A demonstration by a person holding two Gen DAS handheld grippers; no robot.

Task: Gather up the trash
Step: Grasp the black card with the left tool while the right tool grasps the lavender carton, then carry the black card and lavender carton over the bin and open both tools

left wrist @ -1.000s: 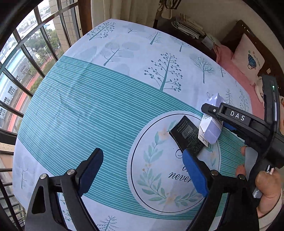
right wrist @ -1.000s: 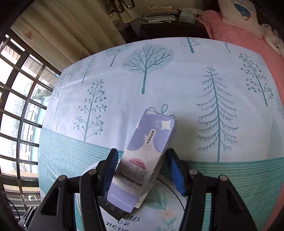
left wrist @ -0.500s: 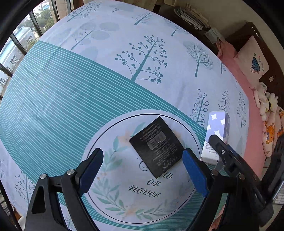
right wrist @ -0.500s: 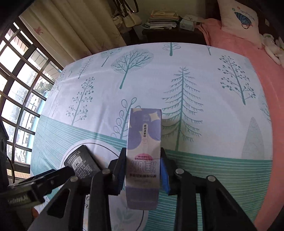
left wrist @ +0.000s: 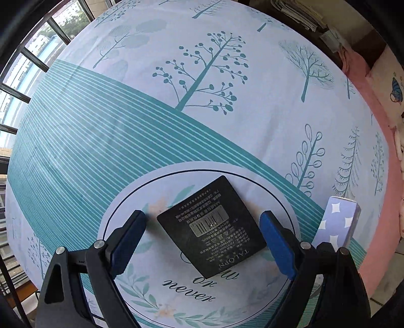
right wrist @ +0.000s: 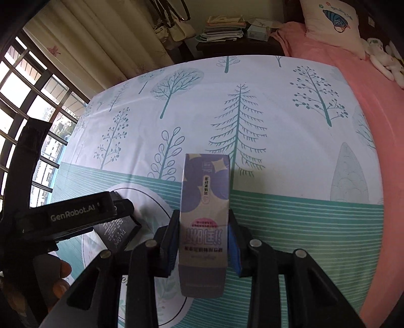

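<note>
A flat black box [left wrist: 211, 224] with a barcode label lies on the bedspread's round leaf print. My left gripper [left wrist: 202, 237] hangs straight over it, open, one blue pad on each side and both clear of the box. My right gripper [right wrist: 203, 239] is shut on a tall purple carton [right wrist: 205, 201], its pads pressed on the carton's sides and the carton lifted off the bed. In the left wrist view the purple carton [left wrist: 338, 222] shows at the right edge. A corner of the black box [right wrist: 118, 230] peeks from under the left tool in the right wrist view.
A tree-printed bedspread [left wrist: 202, 83] covers the bed. Pink sheet, a pillow [right wrist: 330, 22] and soft toys [right wrist: 383, 60] lie at the right. Stacked papers [right wrist: 222, 27] sit on a dark bedside table, beside curtains. A barred window [right wrist: 32, 83] is at the left. A hand [right wrist: 60, 275] holds the left tool.
My right gripper closed on the purple carton and lifted it off the black box, moving right. My left gripper came down over the black box, which now lies between its open pads.
</note>
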